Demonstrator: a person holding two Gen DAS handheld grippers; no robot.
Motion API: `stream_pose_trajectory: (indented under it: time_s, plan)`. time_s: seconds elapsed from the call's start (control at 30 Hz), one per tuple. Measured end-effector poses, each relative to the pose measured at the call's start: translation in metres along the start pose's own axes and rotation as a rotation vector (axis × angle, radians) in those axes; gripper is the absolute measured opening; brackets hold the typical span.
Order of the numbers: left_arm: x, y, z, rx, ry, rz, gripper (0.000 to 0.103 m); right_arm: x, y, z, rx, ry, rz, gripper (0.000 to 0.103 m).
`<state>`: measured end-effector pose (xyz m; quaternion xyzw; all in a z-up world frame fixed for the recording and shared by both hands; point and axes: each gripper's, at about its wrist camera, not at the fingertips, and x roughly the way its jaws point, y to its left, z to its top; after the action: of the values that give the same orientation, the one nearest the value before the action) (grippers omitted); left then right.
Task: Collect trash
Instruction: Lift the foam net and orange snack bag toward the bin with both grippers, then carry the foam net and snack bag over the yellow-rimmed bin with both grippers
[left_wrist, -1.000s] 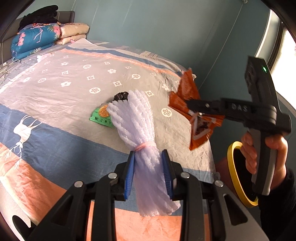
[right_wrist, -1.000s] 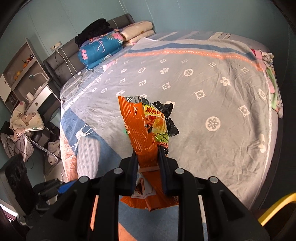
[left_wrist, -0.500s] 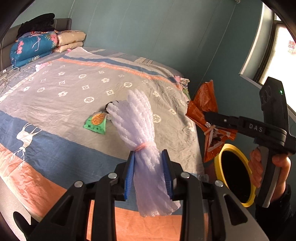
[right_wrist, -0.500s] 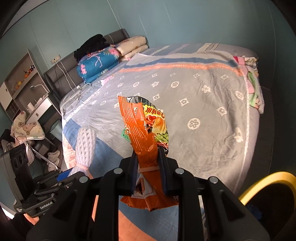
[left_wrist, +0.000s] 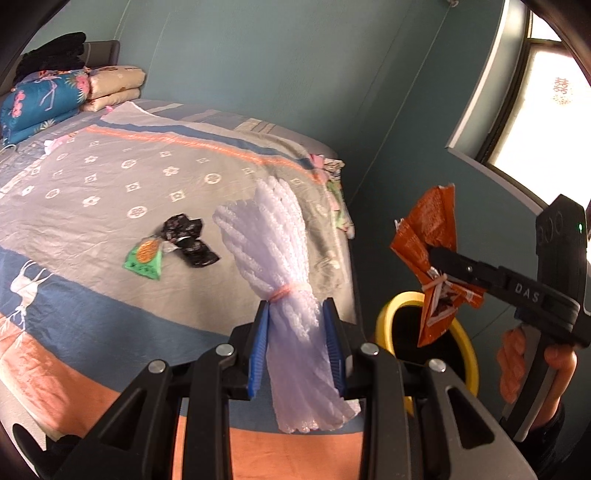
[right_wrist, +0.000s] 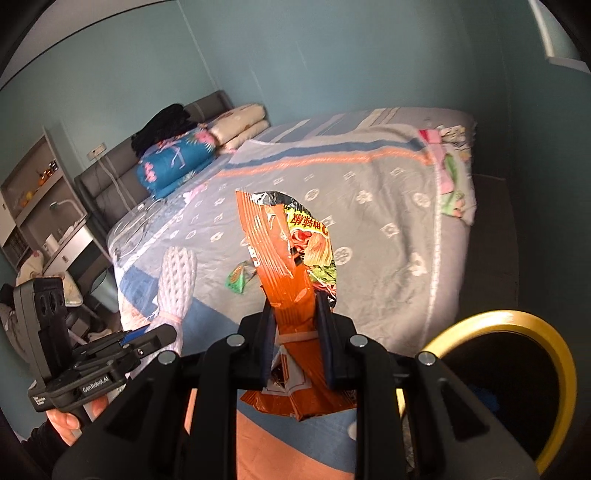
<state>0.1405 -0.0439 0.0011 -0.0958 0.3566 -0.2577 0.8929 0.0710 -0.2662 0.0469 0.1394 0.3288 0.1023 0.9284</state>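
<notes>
My left gripper (left_wrist: 297, 317) is shut on a white foam net bundle (left_wrist: 273, 236) tied with a pink band, held above the bed's foot end. My right gripper (right_wrist: 293, 314) is shut on a crumpled orange snack bag (right_wrist: 284, 251). In the left wrist view that orange bag (left_wrist: 430, 236) hangs just over the yellow-rimmed bin (left_wrist: 467, 343) beside the bed. The same bin (right_wrist: 554, 347) shows at the lower right of the right wrist view. A green wrapper (left_wrist: 146, 258) and a black wrapper (left_wrist: 188, 240) lie on the bedspread (left_wrist: 92, 184).
Folded quilts and pillows (left_wrist: 48, 99) are stacked at the bed's head. A window (left_wrist: 546, 96) is set in the teal wall at right. A shelf and a desk (right_wrist: 40, 206) stand left of the bed. Loose fabric (right_wrist: 452, 184) hangs off the bed's far corner.
Both grippers have risen and swung away from the bed toward the bin. The orange bag went from above the bedspread to over the bin's mouth. Both grips are unchanged.
</notes>
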Motion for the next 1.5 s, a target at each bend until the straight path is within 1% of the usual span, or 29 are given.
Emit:
stream_pose_trajectory:
  time_s: [0.07,0.2,0.33,0.43,0.5,0.77,1.0,1.03,1.17,1.3,1.5]
  plan:
    - [0.001,-0.011,0.002,0.012,0.001,-0.022,0.027,-0.011,-0.003,-0.002,0.009,-0.012,-0.014,0.02]
    - [0.008,-0.034,0.004,0.029,0.016,-0.062,0.027,-0.043,-0.014,-0.009,0.017,-0.059,-0.12,0.02]
    - [0.017,-0.057,0.004,0.049,0.035,-0.11,0.027,-0.064,-0.027,-0.016,0.033,-0.085,-0.171,0.02]
    - [0.022,-0.073,0.003,0.059,0.047,-0.159,0.027,-0.079,-0.042,-0.021,0.056,-0.101,-0.225,0.021]
    - [0.026,-0.084,0.003,0.078,0.051,-0.177,0.027,-0.086,-0.051,-0.024,0.068,-0.114,-0.241,0.021]
    - [0.043,-0.12,-0.004,0.158,0.094,-0.186,0.027,-0.109,-0.11,-0.037,0.178,-0.14,-0.26,0.021]
    - [0.07,-0.145,-0.009,0.2,0.153,-0.202,0.027,-0.112,-0.146,-0.045,0.241,-0.146,-0.27,0.021]
    - [0.074,-0.15,-0.01,0.207,0.158,-0.207,0.027,-0.109,-0.142,-0.044,0.244,-0.145,-0.272,0.021]
    - [0.087,-0.164,-0.015,0.24,0.181,-0.221,0.028,-0.107,-0.153,-0.047,0.262,-0.141,-0.281,0.021]
    - [0.101,-0.179,-0.024,0.272,0.213,-0.215,0.028,-0.105,-0.163,-0.051,0.274,-0.136,-0.299,0.021]
    - [0.113,-0.189,-0.034,0.296,0.244,-0.216,0.028,-0.093,-0.176,-0.054,0.295,-0.115,-0.293,0.021]
